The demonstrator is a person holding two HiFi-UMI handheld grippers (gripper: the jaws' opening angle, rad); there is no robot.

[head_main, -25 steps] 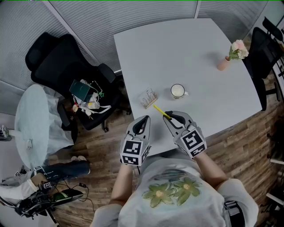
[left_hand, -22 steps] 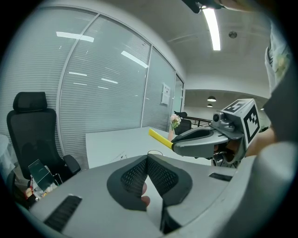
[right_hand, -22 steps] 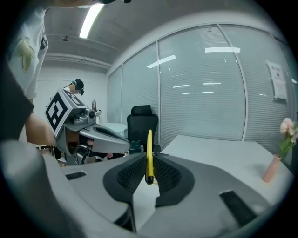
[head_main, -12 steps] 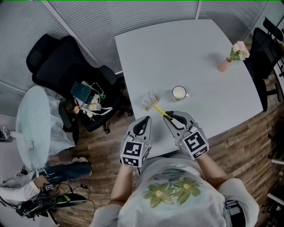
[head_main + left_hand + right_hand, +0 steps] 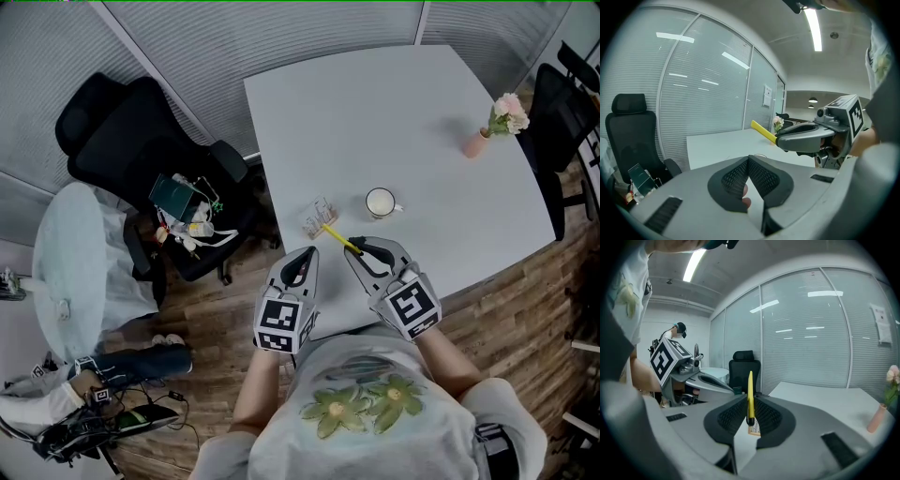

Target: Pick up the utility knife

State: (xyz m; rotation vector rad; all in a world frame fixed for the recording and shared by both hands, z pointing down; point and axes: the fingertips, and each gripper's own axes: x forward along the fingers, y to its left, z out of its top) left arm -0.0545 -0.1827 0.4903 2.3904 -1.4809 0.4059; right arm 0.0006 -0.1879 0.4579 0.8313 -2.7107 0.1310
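Scarcely any shift: right tongs [image 5: 362, 251] slightly nose-down, clamped on utility knife [image 5: 339, 237] above table [image 5: 375, 112]; left tongs [image 5: 302, 255] closed, empty.

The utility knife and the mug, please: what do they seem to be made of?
Utility knife: probably plastic, its body evenly bright yellow without metallic shine. Mug: likely glazed ceramic, white and smooth, though too small to be sure.

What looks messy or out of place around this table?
The black office chair left of the table is heaped with a green box and loose cables. Nothing on the table looks spilled or tipped.
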